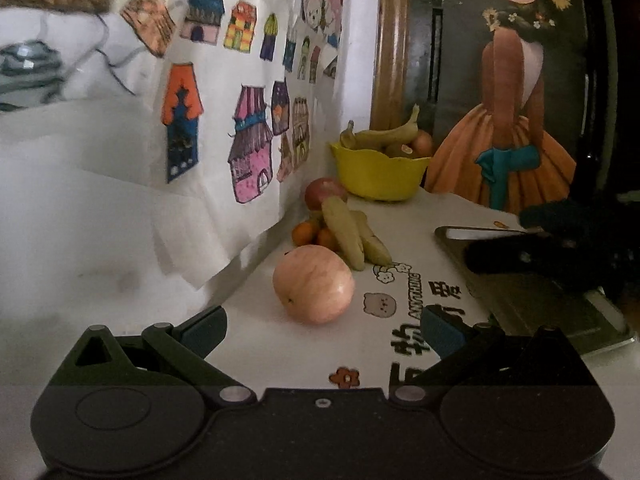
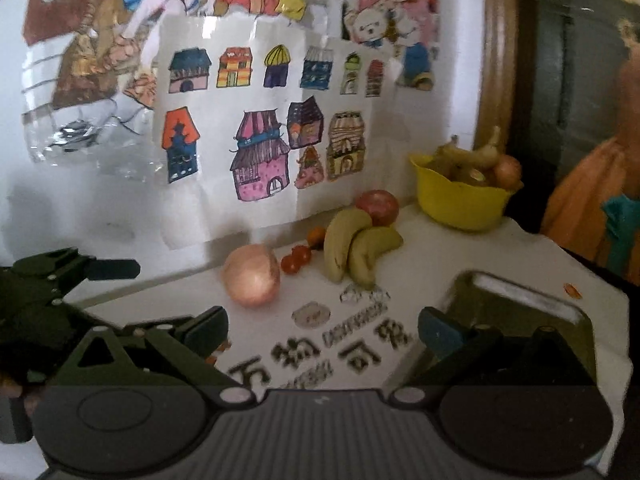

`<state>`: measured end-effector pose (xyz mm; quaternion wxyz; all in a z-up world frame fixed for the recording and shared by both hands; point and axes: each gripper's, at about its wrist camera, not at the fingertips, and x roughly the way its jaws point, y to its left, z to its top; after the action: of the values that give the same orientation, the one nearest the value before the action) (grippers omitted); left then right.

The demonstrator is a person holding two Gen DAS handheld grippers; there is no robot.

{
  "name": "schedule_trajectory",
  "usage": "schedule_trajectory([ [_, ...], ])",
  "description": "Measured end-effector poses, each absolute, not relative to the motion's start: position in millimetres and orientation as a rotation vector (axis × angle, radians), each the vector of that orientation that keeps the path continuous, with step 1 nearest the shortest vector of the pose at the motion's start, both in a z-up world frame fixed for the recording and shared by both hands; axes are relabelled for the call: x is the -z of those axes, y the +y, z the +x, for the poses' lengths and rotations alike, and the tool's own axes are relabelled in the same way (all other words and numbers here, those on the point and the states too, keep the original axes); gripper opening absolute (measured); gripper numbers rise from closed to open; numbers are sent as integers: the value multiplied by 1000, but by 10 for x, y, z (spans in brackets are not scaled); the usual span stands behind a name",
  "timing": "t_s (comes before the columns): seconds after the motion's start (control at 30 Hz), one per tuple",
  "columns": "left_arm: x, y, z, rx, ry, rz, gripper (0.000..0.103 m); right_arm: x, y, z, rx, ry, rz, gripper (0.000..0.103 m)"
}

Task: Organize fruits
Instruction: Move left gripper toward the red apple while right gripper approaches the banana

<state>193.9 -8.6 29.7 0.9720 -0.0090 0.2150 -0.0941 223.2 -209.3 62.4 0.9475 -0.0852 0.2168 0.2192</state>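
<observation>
Along the wall on the left hang the paper drawings of houses (image 1: pixel 248 140), and at their foot the white table (image 1: pixel 420 216) carries the loose fruit in a row running away toward the yellow bowl (image 1: pixel 378 172). The left gripper (image 1: pixel 320 332) has its fingers spread wide and empty, and the pale apple (image 1: pixel 314 284) sits straight ahead of the gap, near the tips but not yet between them; being round, it offers no preferred axis. Behind it lie small oranges (image 1: pixel 310 234), two bananas (image 1: pixel 352 236) with their length pointing toward the bowl, and a red apple (image 1: pixel 324 192). The right gripper (image 2: pixel 322 332) is likewise released and holds nothing; from it the pale apple lies ahead and to the left. Judging by this, the left hand is nearer. Further right sits a metal tray (image 2: pixel 520 292).
</observation>
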Motion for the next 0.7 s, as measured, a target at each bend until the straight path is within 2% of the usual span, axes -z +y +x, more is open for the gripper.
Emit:
schedule_trajectory([
  [0.3, -215, -177, 2478, 87, 502, -53, 102, -626, -1938, 3251, -491, 454, -134, 103],
  [0.47, -184, -187, 2644, 47, 530, -85, 102, -533, -1657, 3690, -420, 427, -268, 103],
  [0.6, -155, -208, 2732, 35, 540, -80, 102, -477, -1509, 3952, -438, 460, -240, 99],
  [0.7, -124, -172, 2751, 48, 542, -109, 102, -402, -1407, 4068, -455, 473, -232, 91],
])
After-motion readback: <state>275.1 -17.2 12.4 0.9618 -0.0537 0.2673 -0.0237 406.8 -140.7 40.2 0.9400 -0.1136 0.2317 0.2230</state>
